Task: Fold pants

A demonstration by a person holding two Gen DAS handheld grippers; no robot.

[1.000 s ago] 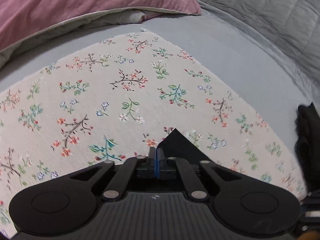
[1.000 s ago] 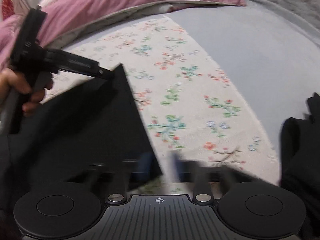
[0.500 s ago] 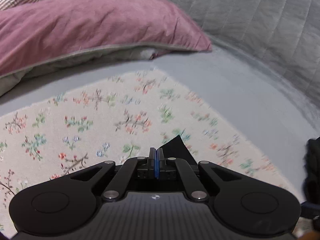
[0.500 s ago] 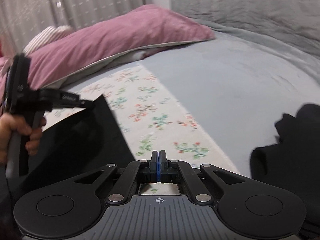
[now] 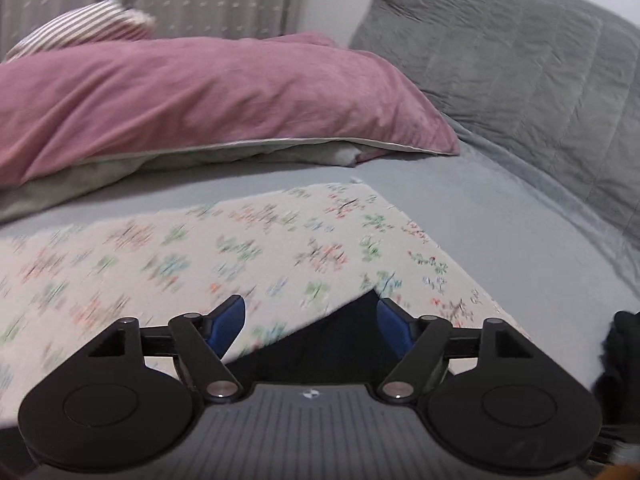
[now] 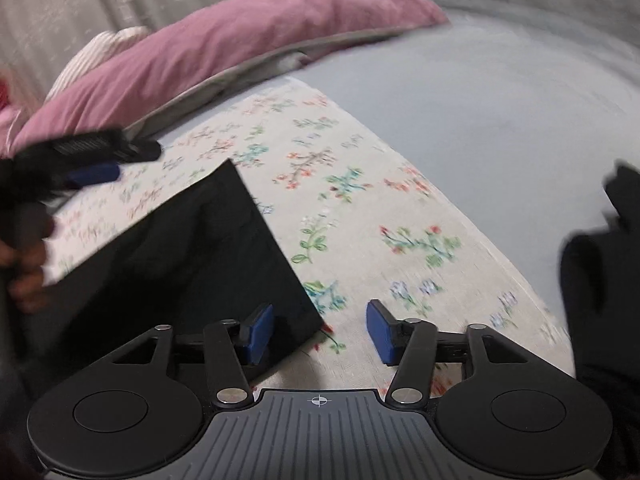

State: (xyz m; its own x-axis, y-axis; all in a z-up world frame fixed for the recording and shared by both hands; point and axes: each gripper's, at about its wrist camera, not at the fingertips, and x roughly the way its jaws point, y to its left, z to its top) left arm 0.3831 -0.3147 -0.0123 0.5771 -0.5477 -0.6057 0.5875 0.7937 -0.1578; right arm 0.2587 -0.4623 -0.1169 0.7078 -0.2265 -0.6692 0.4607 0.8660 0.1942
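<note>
Flowery cloth [image 6: 352,208] covers the gray bed [image 6: 480,92], with a pink pillow [image 5: 192,96] far ahead of both tongs. Both the left tongs [image 5: 310,322] and right tongs [image 6: 320,330] are wide open, holding nothing. Black pants [image 6: 180,256] lie flat just under them.

A grey bed [image 5: 460,208] carries floral cloth [image 5: 240,248] and pink pillow [image 5: 200,92].

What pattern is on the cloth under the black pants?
Small multicoloured flower sprigs on the cream cloth, sharpest in the right wrist view, beside the pants.
</note>
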